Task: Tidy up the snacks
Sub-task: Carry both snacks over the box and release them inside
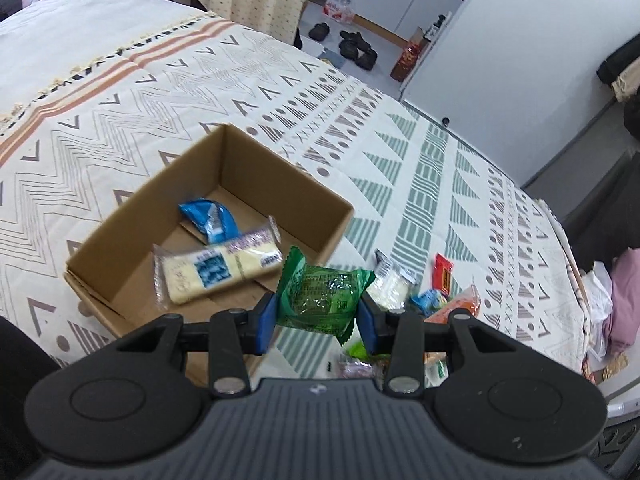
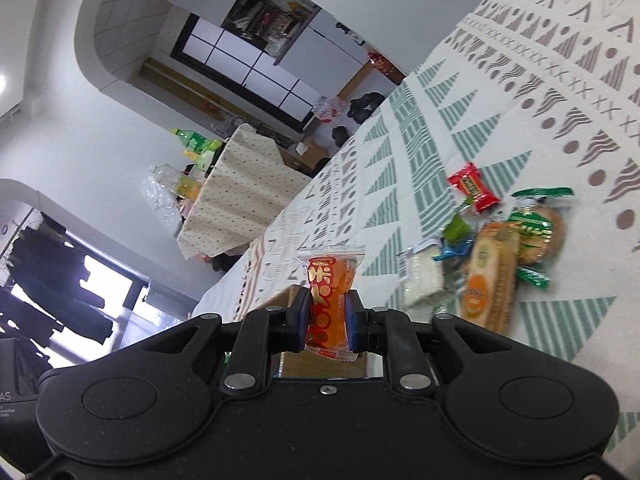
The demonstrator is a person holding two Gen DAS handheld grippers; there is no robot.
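My left gripper [image 1: 316,320] is shut on a green snack packet [image 1: 324,296], held above the bed just right of an open cardboard box [image 1: 280,176]. The box holds a blue packet [image 1: 210,220] and a pale biscuit pack [image 1: 218,270]. My right gripper [image 2: 327,320] is shut on an orange snack packet [image 2: 330,300], held upright above the box's edge [image 2: 280,300]. A pile of loose snacks lies on the bed: a red packet [image 2: 474,188], an orange biscuit pack [image 2: 488,280], a green cookie pack [image 2: 536,232] and a white one [image 2: 424,276].
The bed has a patterned blanket [image 1: 400,168]. The loose snacks also show in the left wrist view [image 1: 436,292], right of the box. Pink clothes [image 1: 624,300] lie past the bed's right edge. Shoes [image 1: 356,48] and a draped table [image 2: 236,192] stand on the floor beyond.
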